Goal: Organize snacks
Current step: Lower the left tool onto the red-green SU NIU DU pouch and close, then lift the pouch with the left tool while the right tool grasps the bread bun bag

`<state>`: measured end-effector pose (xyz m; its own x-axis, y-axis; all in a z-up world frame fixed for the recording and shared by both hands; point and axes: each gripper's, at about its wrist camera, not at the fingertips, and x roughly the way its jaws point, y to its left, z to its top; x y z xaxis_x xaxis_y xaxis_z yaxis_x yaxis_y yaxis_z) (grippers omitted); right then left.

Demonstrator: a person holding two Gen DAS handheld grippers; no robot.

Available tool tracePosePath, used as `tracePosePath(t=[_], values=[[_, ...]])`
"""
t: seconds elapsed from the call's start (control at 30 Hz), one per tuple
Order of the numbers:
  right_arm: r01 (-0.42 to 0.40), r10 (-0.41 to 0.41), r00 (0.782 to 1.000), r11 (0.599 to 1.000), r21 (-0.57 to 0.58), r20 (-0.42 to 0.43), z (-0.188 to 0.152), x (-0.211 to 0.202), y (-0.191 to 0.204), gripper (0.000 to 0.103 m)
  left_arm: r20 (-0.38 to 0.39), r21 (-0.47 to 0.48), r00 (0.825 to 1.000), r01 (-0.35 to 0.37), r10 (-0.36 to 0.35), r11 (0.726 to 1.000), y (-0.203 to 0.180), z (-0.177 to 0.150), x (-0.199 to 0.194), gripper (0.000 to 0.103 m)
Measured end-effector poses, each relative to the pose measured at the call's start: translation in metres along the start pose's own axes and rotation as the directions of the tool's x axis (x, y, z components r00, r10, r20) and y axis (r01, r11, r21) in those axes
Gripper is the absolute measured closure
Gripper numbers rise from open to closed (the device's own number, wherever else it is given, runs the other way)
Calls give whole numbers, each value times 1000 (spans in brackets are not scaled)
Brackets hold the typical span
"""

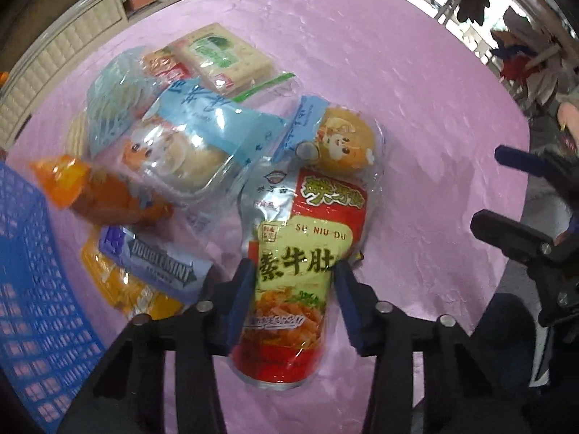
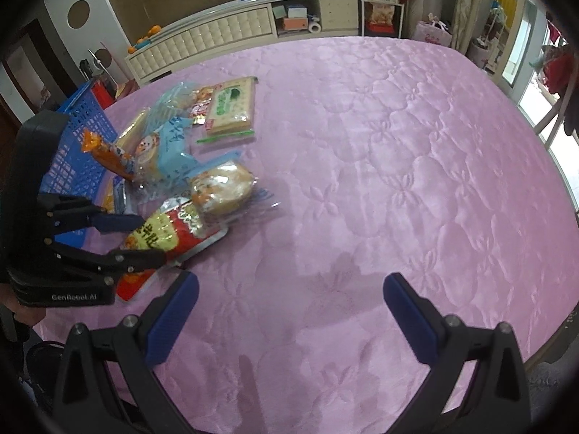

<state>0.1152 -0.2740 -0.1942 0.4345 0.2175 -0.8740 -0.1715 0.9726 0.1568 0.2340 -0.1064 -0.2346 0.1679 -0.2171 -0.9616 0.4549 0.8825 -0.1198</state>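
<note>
My left gripper (image 1: 295, 275) is shut on a red and yellow snack pouch (image 1: 300, 253), one blue pad on each side of it; the right wrist view shows the same grip (image 2: 148, 238) on the pouch (image 2: 170, 233). A pile of snacks lies beyond it on the pink cloth: two bagged buns (image 1: 343, 141) (image 1: 173, 152), a cracker pack (image 1: 224, 58), an orange packet (image 1: 97, 191) and a Doublemint pack (image 1: 159, 267). A blue basket (image 1: 32, 289) stands at the left. My right gripper (image 2: 291, 289) is open and empty, above bare cloth to the right of the pile.
The pink quilted cloth (image 2: 398, 166) covers the whole table. A cream cabinet (image 2: 217, 36) stands behind the table. A clear zip bag with a green strip (image 2: 224, 139) lies beside the crackers. The table's edge (image 2: 564, 188) runs along the right.
</note>
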Motion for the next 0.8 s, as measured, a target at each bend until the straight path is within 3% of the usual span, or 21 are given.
tracePosePath(t=[0.37,0.5,0.7,0.8], values=[[-45,45,999,998,-54,-2,10,-3,13,0,63,-118,996,-61,69,991,-1,-46,-24,67],[-90,90,996,990,-105,-3,21,7,18,0,137,-154,986,-78,99,985,1,-63,-49,67],[-152,144,988,967,-203,-55,36,34,33,0,182,-189,974,-102,137,977,-2,-73,-73,67],[-124,113,992,959,-255,-55,43,46,41,0,193,-196,966,-133,171,972,-4,-78,-82,67]])
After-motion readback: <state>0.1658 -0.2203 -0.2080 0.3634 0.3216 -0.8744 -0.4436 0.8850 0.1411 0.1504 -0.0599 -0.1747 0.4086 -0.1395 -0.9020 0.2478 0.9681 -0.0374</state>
